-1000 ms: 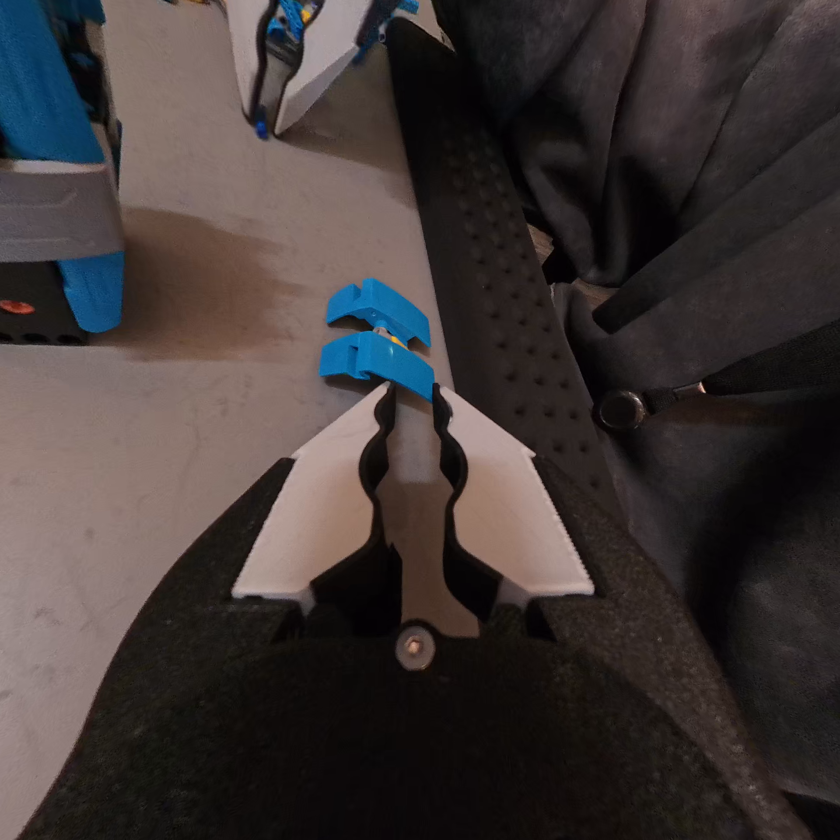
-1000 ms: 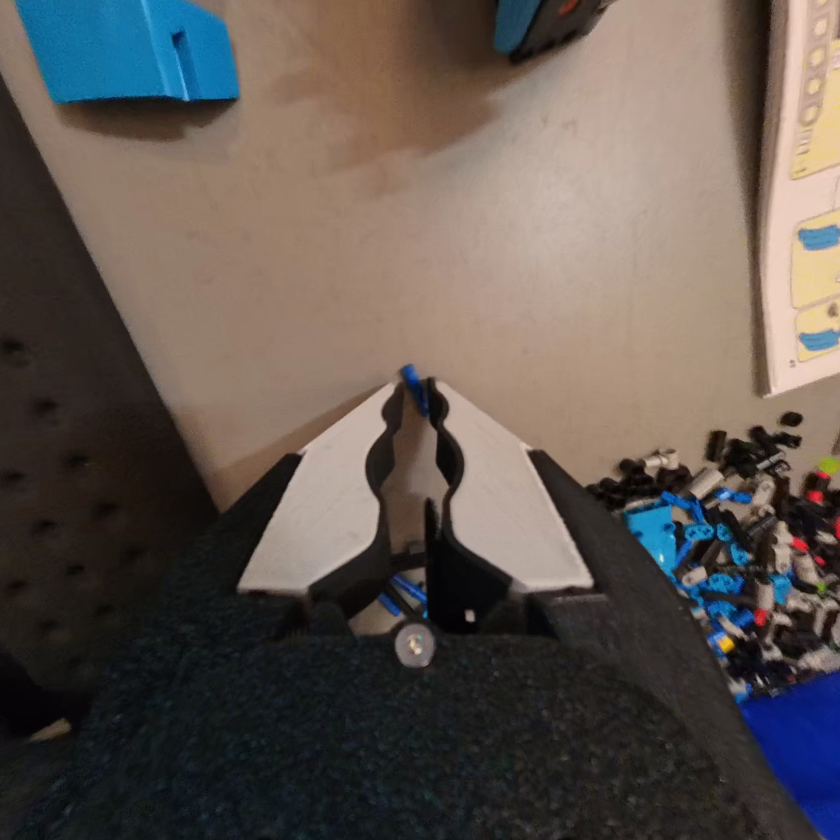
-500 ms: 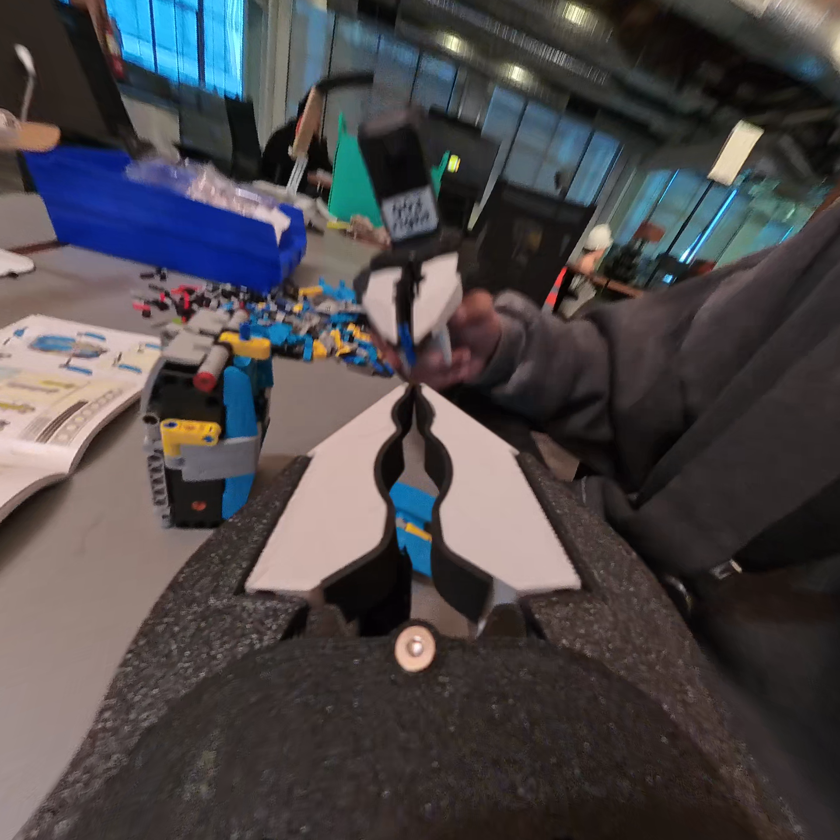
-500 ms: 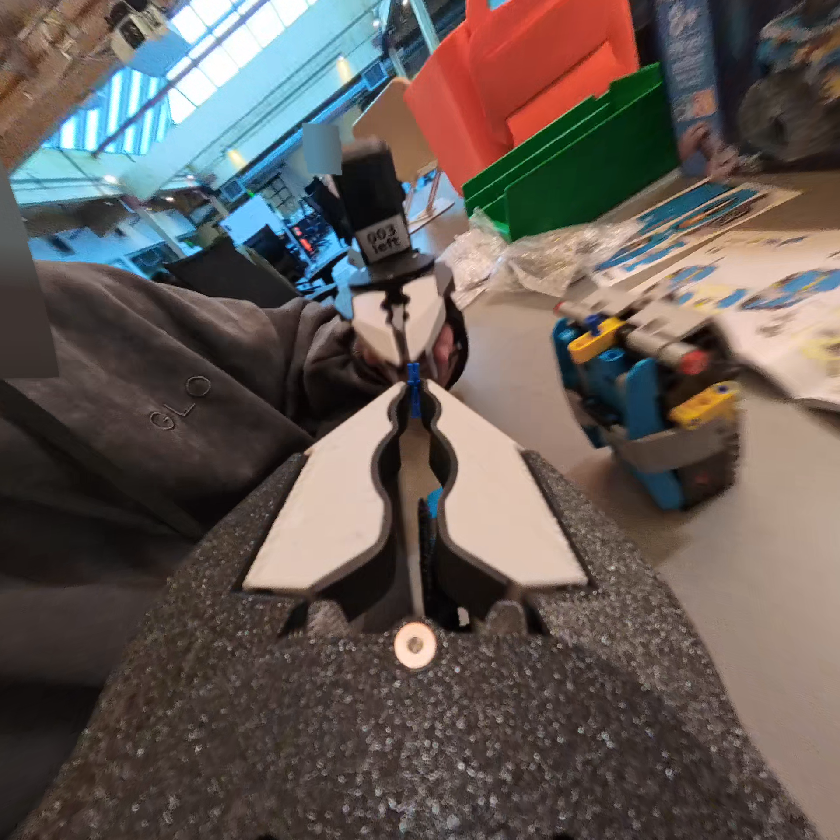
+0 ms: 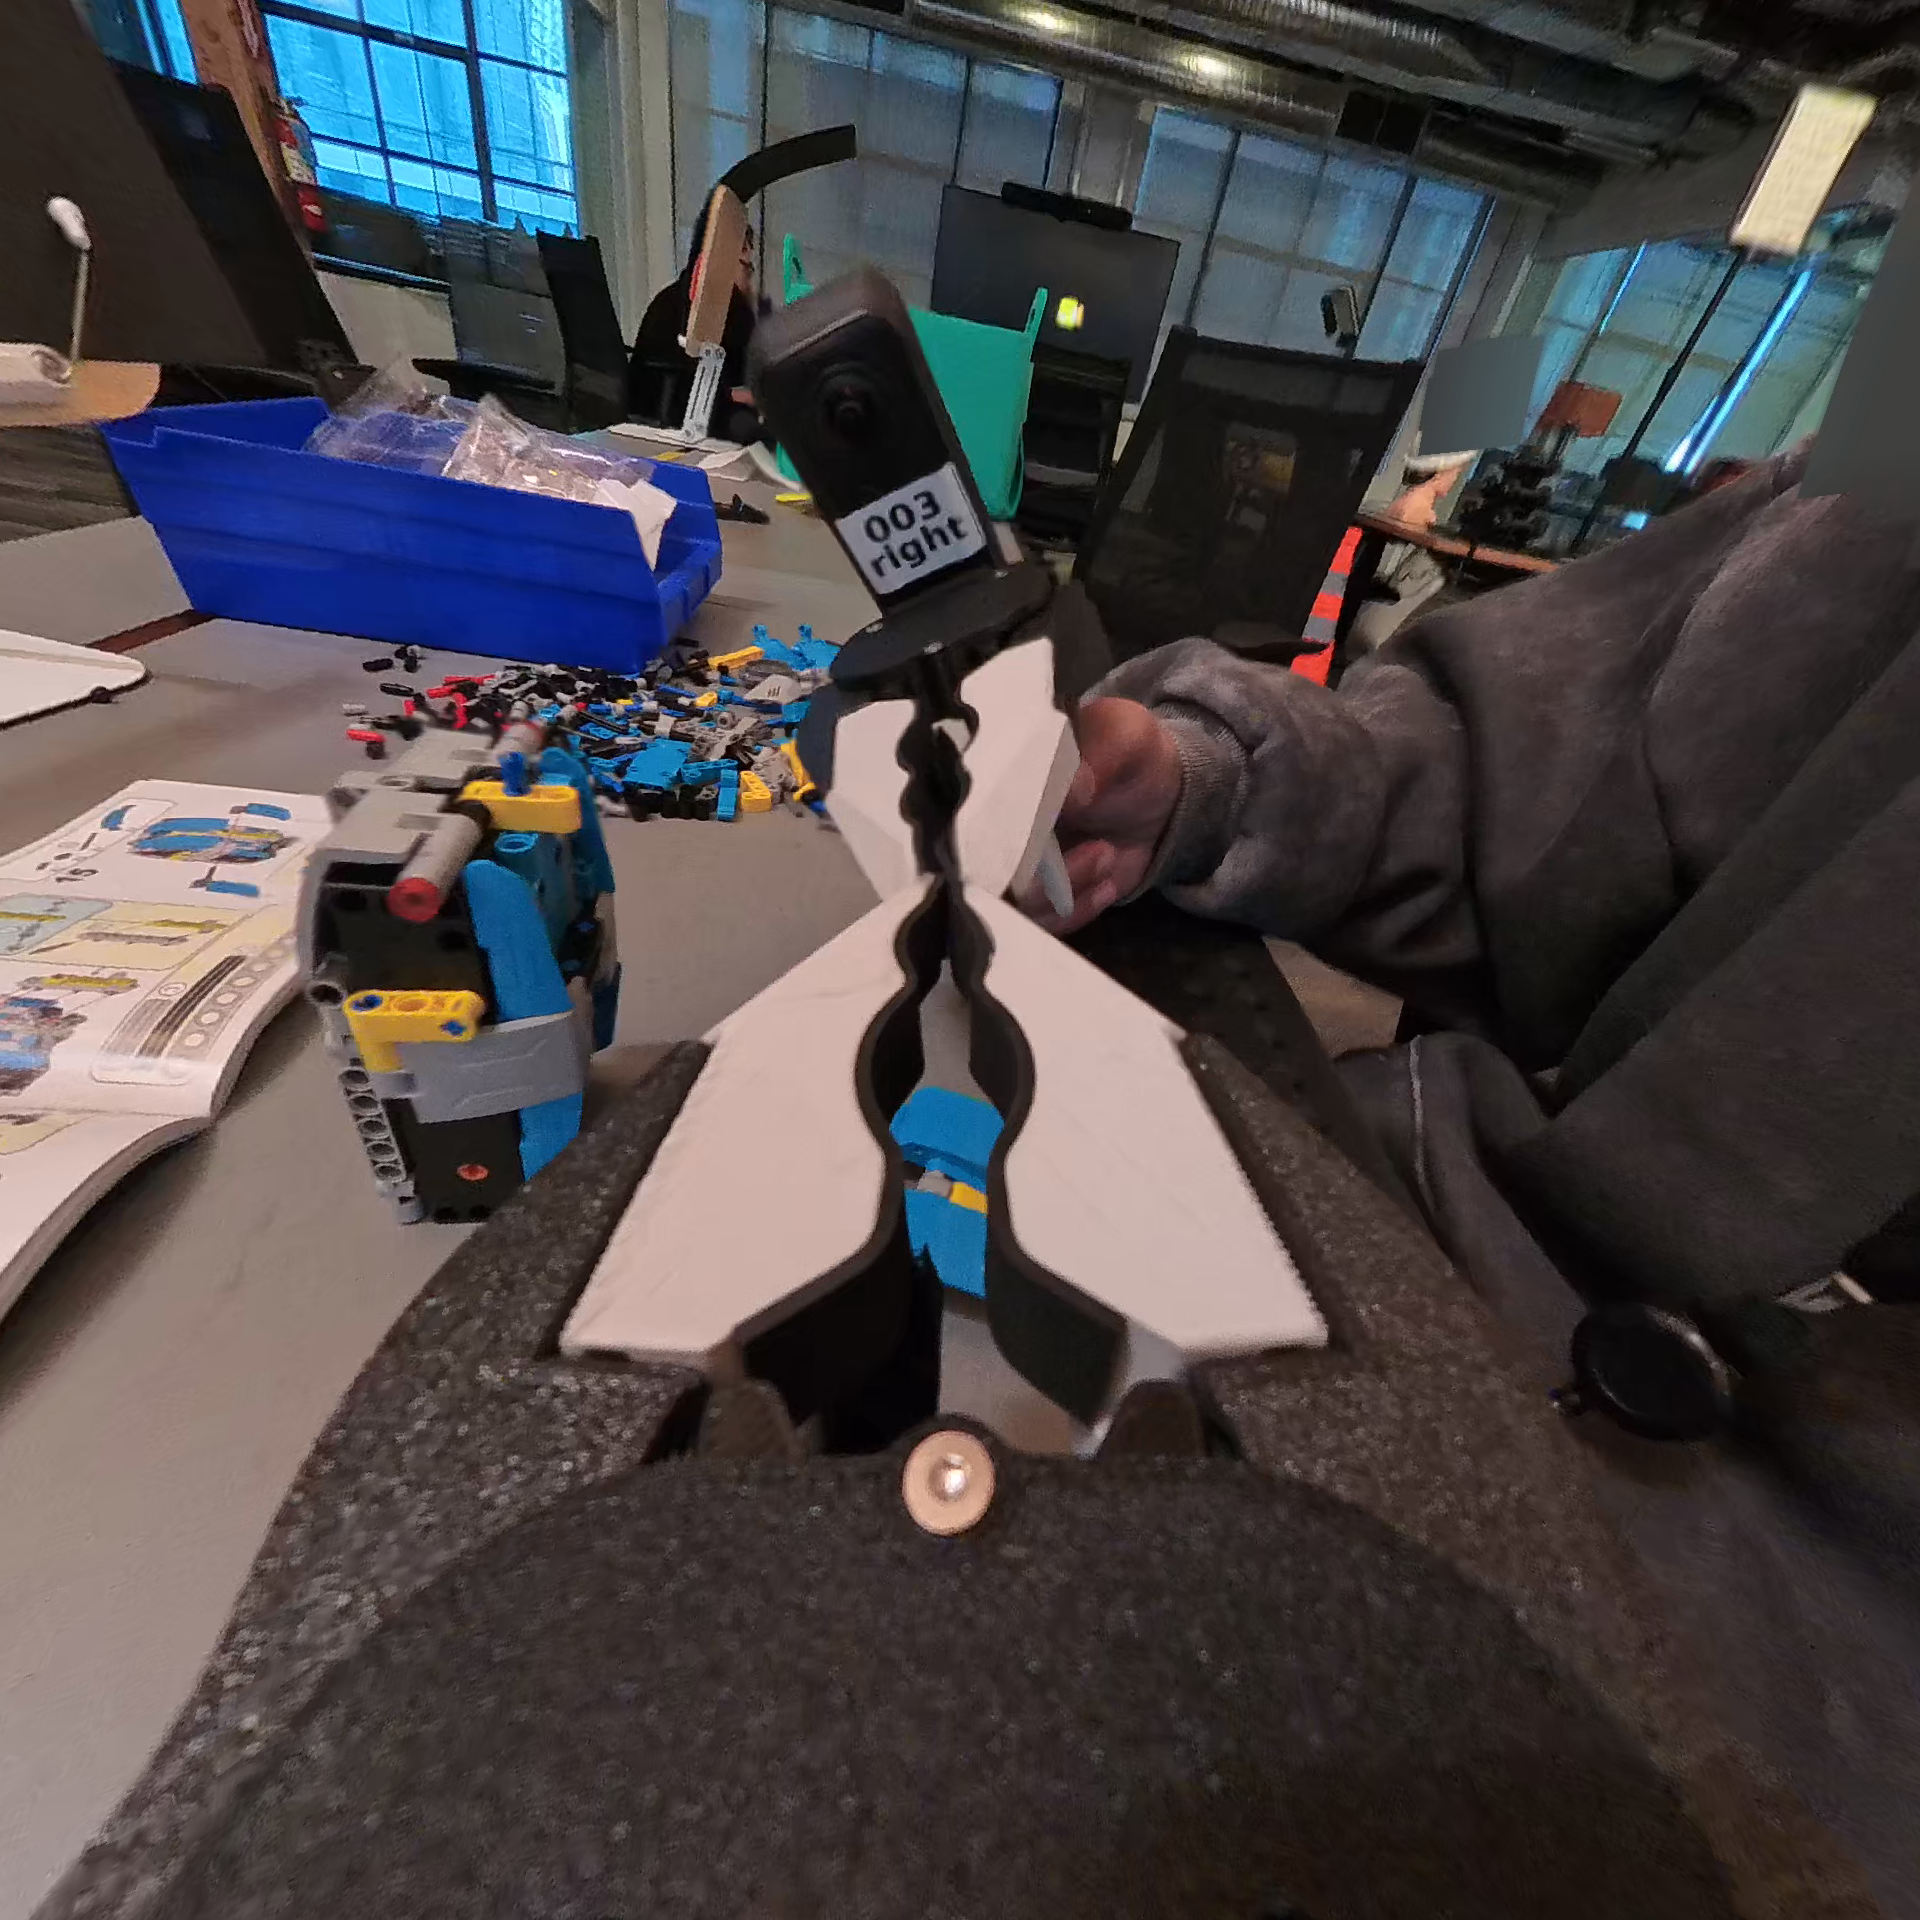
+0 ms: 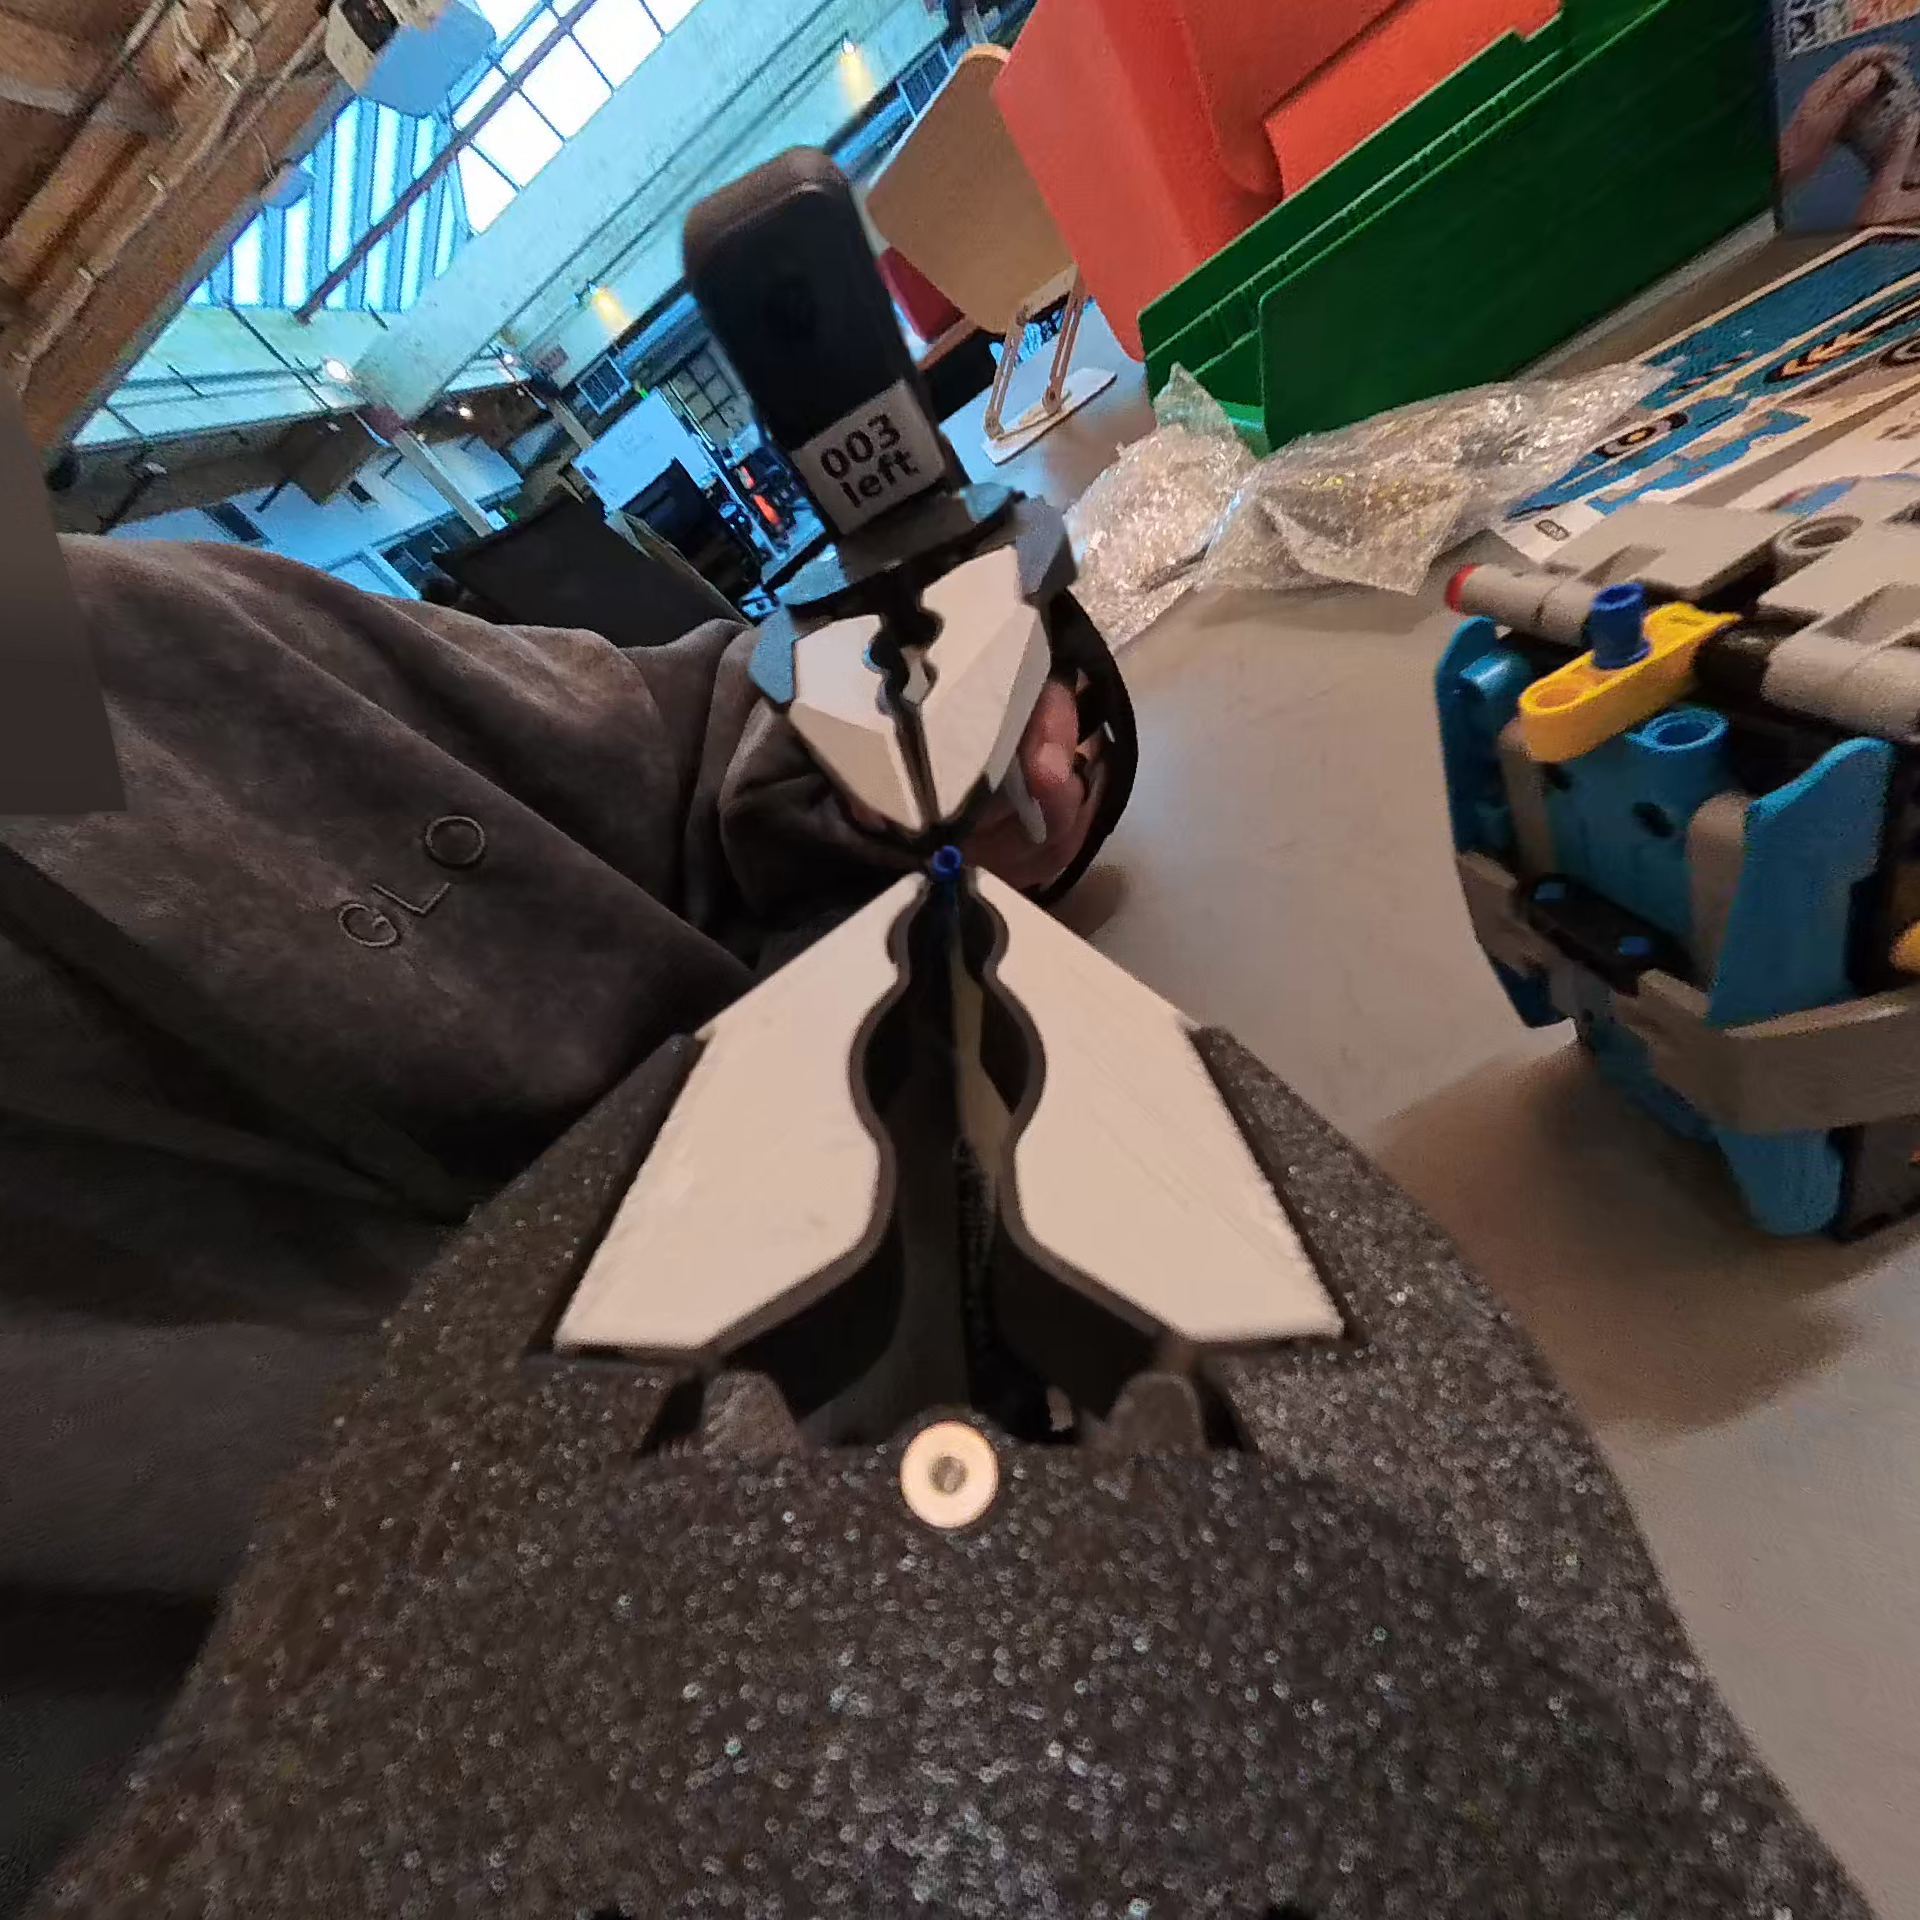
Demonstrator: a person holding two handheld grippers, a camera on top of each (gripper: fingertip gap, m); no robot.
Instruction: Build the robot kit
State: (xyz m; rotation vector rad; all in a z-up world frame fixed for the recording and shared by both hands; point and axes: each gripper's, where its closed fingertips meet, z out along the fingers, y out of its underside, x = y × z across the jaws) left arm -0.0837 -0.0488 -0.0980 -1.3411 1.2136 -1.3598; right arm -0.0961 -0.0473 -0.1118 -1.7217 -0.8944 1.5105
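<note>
Both tools have swung up from the tabletop (image 5: pixel 156 1351) since a second ago and now meet tip to tip beside the blue-and-grey brick model (image 5: pixel 457 997). Right tool (image 6: pixel 943 883) is clamped on a small blue pin (image 6: pixel 945 862), presented endwise. Left tool (image 5: pixel 943 896) looks closed; whether it grips the blue curved piece (image 5: pixel 940 1174) behind its tips cannot be told.

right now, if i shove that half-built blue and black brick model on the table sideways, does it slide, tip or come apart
The brick model stands taller than it is wide on the smooth grey table, so a high push would probably tip it; a low one may slide it. Its yellow beams and grey panel look clipped on, so they might pop loose.
</note>
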